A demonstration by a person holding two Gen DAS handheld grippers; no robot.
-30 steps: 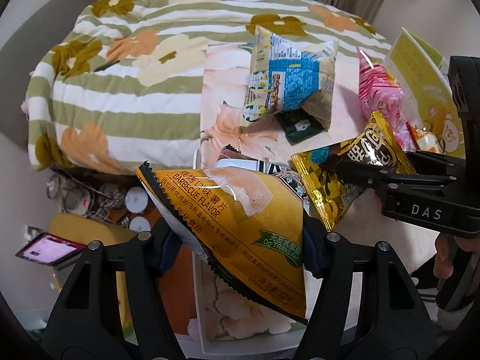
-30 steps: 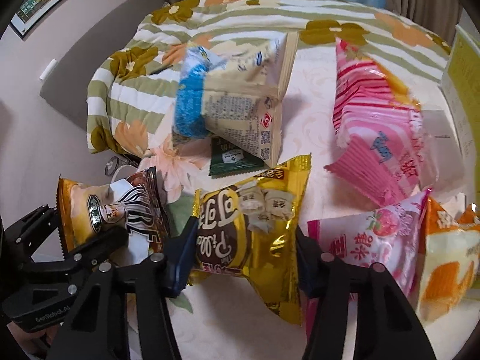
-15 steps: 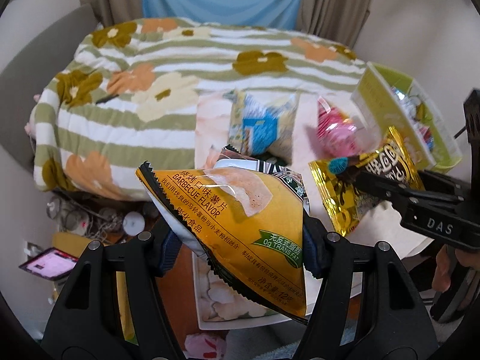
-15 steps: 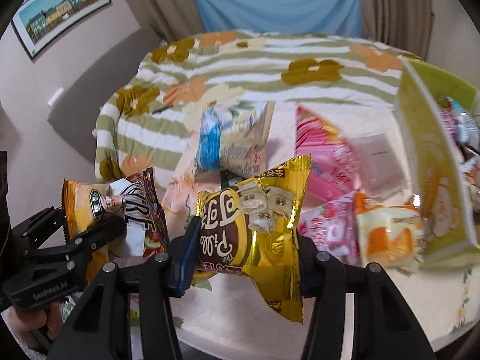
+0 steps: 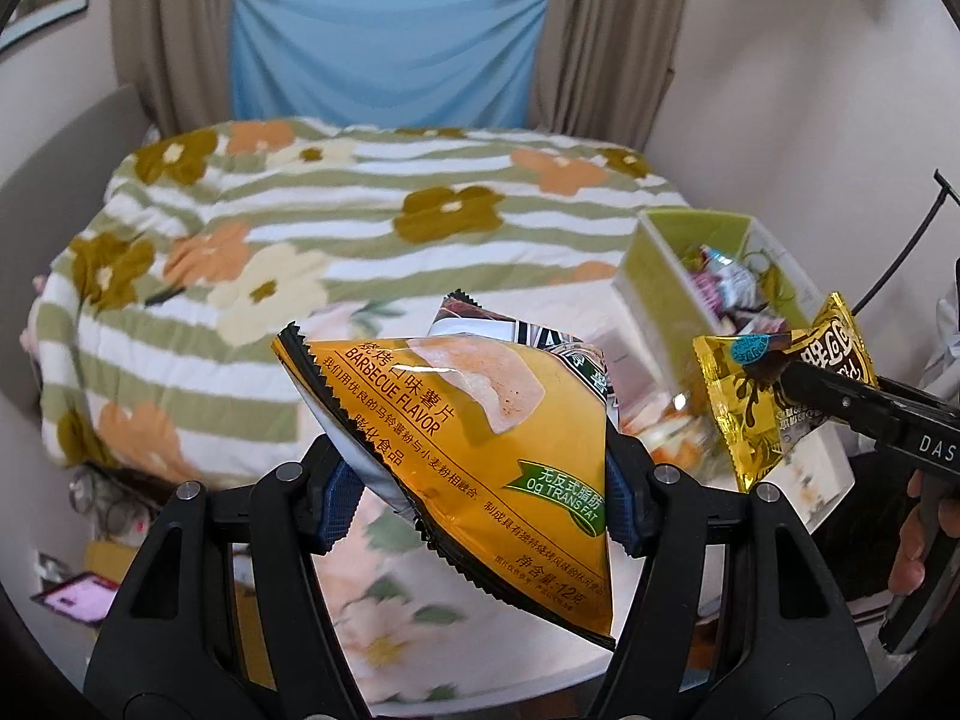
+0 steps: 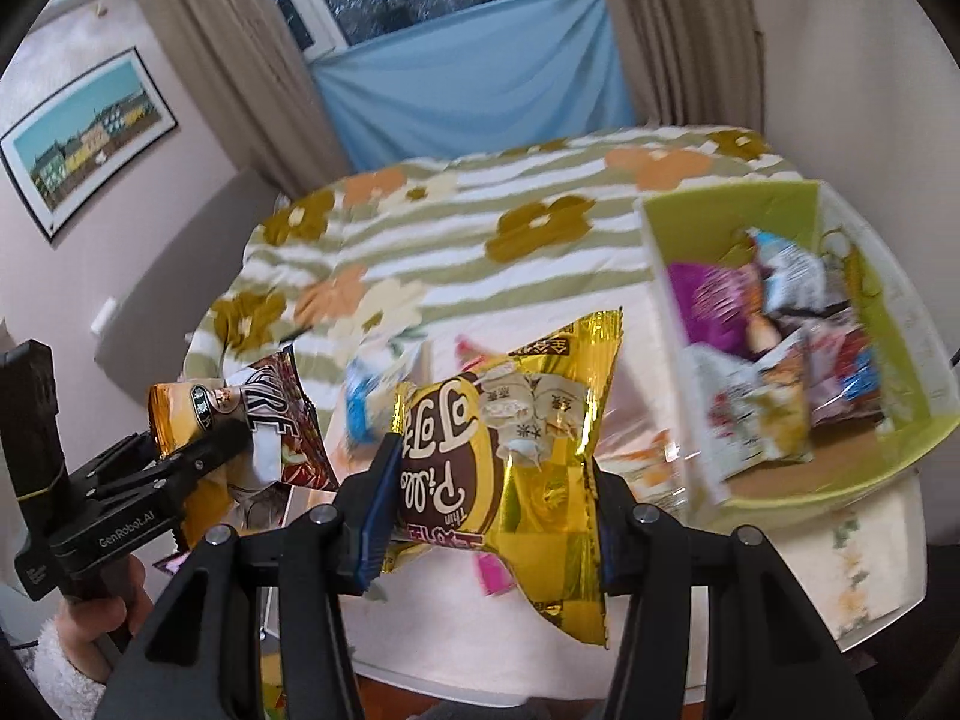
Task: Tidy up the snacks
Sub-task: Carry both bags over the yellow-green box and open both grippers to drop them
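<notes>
My left gripper is shut on an orange barbecue chip bag with a darker packet behind it, held above the floral table. My right gripper is shut on a gold snack packet, also raised. The green box with several snacks inside stands to the right in the right wrist view and at the right in the left wrist view. Each gripper shows in the other's view: the right one and the left one.
A white table with a floral cloth lies below both grippers, with blurred loose snacks on it. A bed with a striped flower blanket fills the back. Curtains and a window stand behind. A phone lies low at the left.
Both grippers have lifted and tilted up with their packets. The loose snacks have dropped out of sight, and the green box's open top has come into view.
</notes>
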